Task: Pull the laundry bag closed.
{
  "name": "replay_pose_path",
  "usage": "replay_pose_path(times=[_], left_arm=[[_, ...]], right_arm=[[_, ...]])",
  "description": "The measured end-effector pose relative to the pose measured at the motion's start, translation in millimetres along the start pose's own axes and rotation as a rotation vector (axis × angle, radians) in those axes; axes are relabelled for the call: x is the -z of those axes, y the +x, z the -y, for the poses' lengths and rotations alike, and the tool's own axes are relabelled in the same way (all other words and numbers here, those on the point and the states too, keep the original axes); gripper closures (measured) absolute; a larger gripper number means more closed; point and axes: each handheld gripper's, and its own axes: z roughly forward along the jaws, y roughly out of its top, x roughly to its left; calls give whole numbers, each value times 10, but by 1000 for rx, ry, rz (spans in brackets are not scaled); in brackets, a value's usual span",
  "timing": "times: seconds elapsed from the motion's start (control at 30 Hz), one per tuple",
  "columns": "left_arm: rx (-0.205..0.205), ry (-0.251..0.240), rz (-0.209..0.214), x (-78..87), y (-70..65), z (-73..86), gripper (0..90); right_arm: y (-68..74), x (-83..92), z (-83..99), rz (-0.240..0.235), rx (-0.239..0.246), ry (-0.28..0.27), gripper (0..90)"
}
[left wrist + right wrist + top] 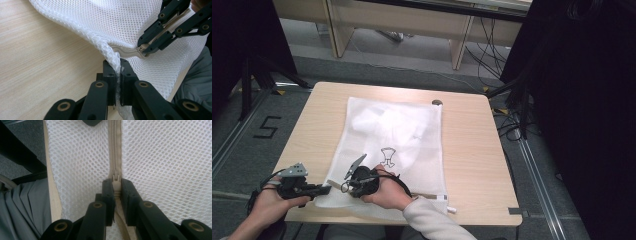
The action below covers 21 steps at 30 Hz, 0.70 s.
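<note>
The right gripper is clamped on the zipper pull of the white mesh bag. The bag lies flat on the wooden table, its zippered edge nearest the person. The left gripper pinches a fold of mesh at the bag's corner, just beside the zipper's end. The step looks like running the zipper; it probably goes best if the left keeps the corner taut while the right draws the pull straight along the teeth, not lifting.

A white mesh laundry bag lies flat on the table, its beige zipper along the near edge.
</note>
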Motion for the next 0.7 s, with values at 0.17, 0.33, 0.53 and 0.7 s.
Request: replay_pose_path(times=[0.17,0.33,0.53,0.7], left_arm=[[2,-5,8,-3,2,1,847],[2,-3,5,-1,4,4,847],[-2,4,7,-1,4,1,847],[3,3,6,0,4,1,847]], right_arm=[[-3,8,4,3,-5,-6,824],[-4,29,29,6,-10,-4,824],[-31,47,82,5,-13,-1,824],[-27,45,82,1,-9,-7,824]])
